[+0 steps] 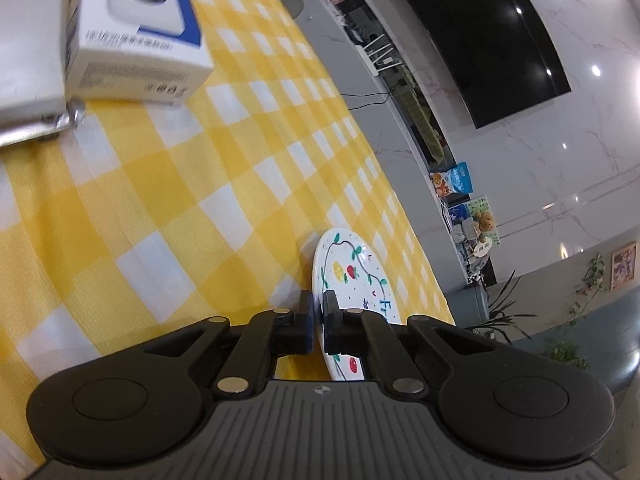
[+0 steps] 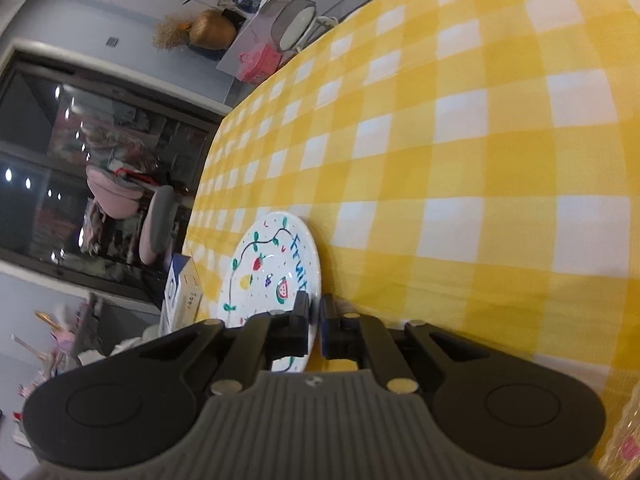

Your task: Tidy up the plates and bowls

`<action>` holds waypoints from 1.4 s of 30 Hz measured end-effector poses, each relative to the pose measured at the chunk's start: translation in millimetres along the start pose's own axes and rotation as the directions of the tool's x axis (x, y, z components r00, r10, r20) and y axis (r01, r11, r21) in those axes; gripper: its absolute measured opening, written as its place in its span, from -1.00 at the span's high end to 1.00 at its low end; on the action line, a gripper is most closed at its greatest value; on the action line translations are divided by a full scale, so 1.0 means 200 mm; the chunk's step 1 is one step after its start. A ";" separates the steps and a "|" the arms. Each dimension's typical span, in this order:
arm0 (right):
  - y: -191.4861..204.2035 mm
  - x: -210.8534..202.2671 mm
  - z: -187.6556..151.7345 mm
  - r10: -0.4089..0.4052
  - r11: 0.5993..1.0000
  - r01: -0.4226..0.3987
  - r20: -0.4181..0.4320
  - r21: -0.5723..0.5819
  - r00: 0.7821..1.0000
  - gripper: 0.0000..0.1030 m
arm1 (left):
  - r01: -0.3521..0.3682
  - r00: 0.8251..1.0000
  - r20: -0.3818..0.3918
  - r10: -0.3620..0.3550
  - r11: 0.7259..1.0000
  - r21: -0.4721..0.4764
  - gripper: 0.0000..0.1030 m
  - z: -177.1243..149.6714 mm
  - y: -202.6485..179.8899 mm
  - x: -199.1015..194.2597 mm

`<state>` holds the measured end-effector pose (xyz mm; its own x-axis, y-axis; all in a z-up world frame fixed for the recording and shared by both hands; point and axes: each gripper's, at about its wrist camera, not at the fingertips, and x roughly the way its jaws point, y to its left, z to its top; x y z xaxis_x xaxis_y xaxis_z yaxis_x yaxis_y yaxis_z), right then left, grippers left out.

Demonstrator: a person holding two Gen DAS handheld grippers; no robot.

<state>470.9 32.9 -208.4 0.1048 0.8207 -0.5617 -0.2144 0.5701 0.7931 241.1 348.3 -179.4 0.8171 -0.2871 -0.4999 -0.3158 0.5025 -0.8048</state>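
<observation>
A white plate painted with fruit, green vines and blue lettering is held on edge above the yellow checked tablecloth. In the left wrist view my left gripper (image 1: 318, 312) is shut on the rim of the plate (image 1: 352, 268). In the right wrist view my right gripper (image 2: 315, 316) is shut on the rim of a white fruit plate (image 2: 272, 268). I cannot tell whether both grippers hold the same plate. No bowl is in view.
A white and blue carton (image 1: 132, 28) and a grey appliance (image 1: 24, 60) stand on the cloth (image 1: 180, 184) at the far left. A small white box (image 2: 182, 292) stands behind the plate. The table edge runs close beyond the plate in both views.
</observation>
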 end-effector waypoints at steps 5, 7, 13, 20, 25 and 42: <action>0.02 -0.05 -0.02 0.043 0.999 -0.043 0.061 0.000 0.997 0.94 | 0.031 1.000 -0.002 -0.031 0.999 0.014 0.89 0.00 -0.03 -0.02; 0.03 -0.08 -0.02 0.066 0.998 -0.066 0.093 -0.007 0.993 0.95 | 0.037 0.999 -0.005 -0.037 0.999 0.033 0.88 0.01 -0.07 -0.02; 0.07 -0.23 -0.03 0.101 0.995 -0.099 0.151 -0.023 0.983 0.95 | 0.091 0.996 -0.015 -0.090 0.992 0.091 0.87 0.00 -0.19 -0.04; 0.11 -0.50 -0.08 0.121 0.993 -0.119 0.236 -0.022 0.964 0.96 | 0.128 0.988 -0.108 -0.111 0.977 0.170 0.82 -0.07 -0.39 -0.02; 0.07 -0.73 -0.20 0.082 0.996 -0.091 0.291 0.017 0.953 0.95 | 0.181 0.974 -0.178 -0.142 0.958 0.224 0.82 -0.16 -0.54 0.01; -0.19 -1.56 -0.87 -0.060 0.959 -0.087 0.494 0.270 0.867 0.95 | 0.378 0.798 -0.595 -0.098 0.850 0.366 0.82 -0.64 -1.10 0.26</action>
<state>277.9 -251.4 -104.5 0.5839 0.6958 -0.4181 0.0473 0.4850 0.8732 291.5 117.9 -69.2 0.3959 -0.7636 -0.5101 0.2171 0.6175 -0.7560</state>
